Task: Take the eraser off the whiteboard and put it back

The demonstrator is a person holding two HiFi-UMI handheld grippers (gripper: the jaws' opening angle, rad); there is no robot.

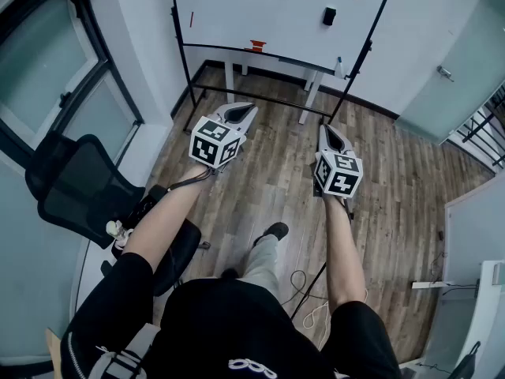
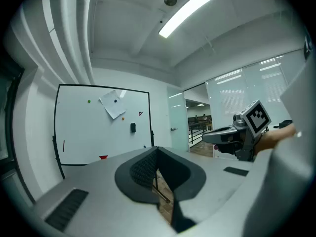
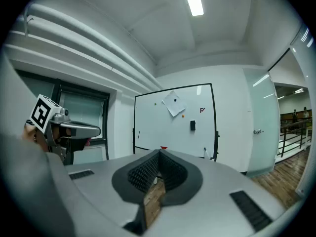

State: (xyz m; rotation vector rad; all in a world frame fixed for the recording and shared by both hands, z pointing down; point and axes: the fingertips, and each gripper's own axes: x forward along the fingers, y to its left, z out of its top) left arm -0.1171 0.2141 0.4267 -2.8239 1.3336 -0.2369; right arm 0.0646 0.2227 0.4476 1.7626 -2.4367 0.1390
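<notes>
The black eraser [image 1: 329, 16] sticks to the whiteboard [image 1: 260, 10] at its upper right, far ahead of both grippers. It also shows as a small dark block in the left gripper view [image 2: 133, 127] and the right gripper view [image 3: 193, 126]. My left gripper [image 1: 241, 114] and right gripper [image 1: 329, 132] are held side by side over the wooden floor, pointing at the board and well short of it. In each gripper's own view the jaw tips meet, left gripper [image 2: 157, 149] and right gripper [image 3: 159, 152], with nothing between them.
A sheet of paper [image 2: 113, 105] and small magnets hang on the board; a red item [image 1: 257, 46] lies on its tray. The board's black stand legs [image 1: 252, 97] cross the floor ahead. A black office chair [image 1: 79, 188] stands at left, a glass door [image 1: 458, 61] at right, and cables [image 1: 304, 290] lie on the floor.
</notes>
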